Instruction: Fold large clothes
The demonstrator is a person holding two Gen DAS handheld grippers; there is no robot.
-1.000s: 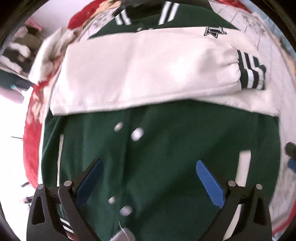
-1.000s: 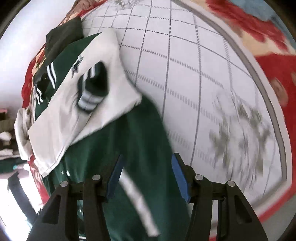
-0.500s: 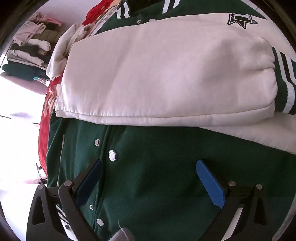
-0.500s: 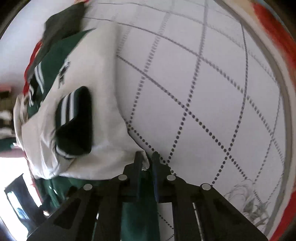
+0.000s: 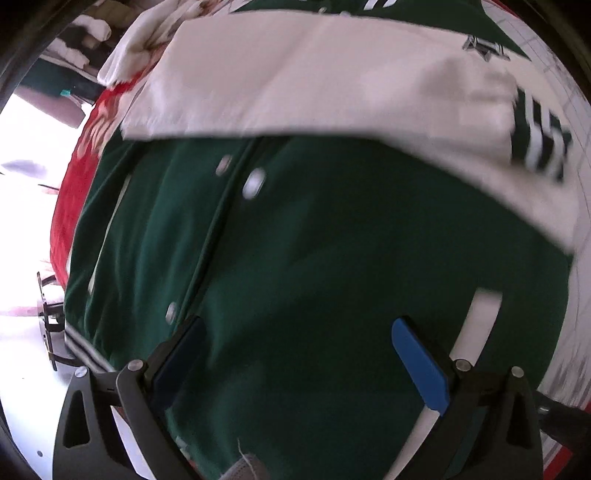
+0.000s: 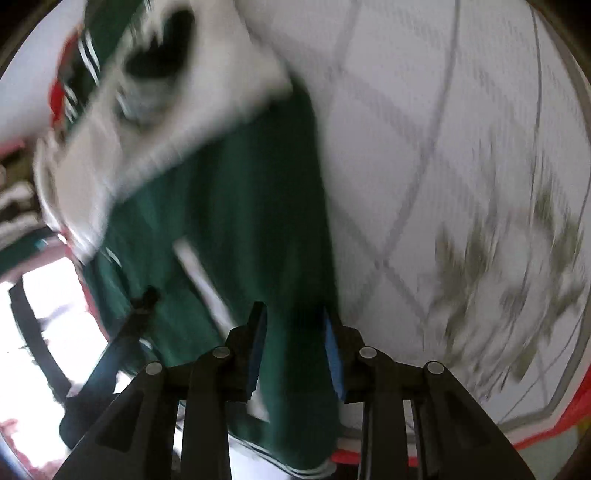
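A dark green varsity jacket with white snaps lies flat on the bed, its white sleeves folded across the chest, striped cuff at the right. My left gripper is open, hovering over the lower front of the jacket near the hem. In the right wrist view the jacket fills the left half, blurred. My right gripper is open with a narrow gap, its fingers over the jacket's right edge near the hem.
The bed cover is white with a grey diamond grid and a floral print, with a red border. Red floral bedding lies at the left. Stacked folded clothes sit beyond the bed at far left.
My right gripper has opened from shut and pulled back toward the jacket's hem. My left gripper has drawn back from the sleeves toward the hem, staying open.
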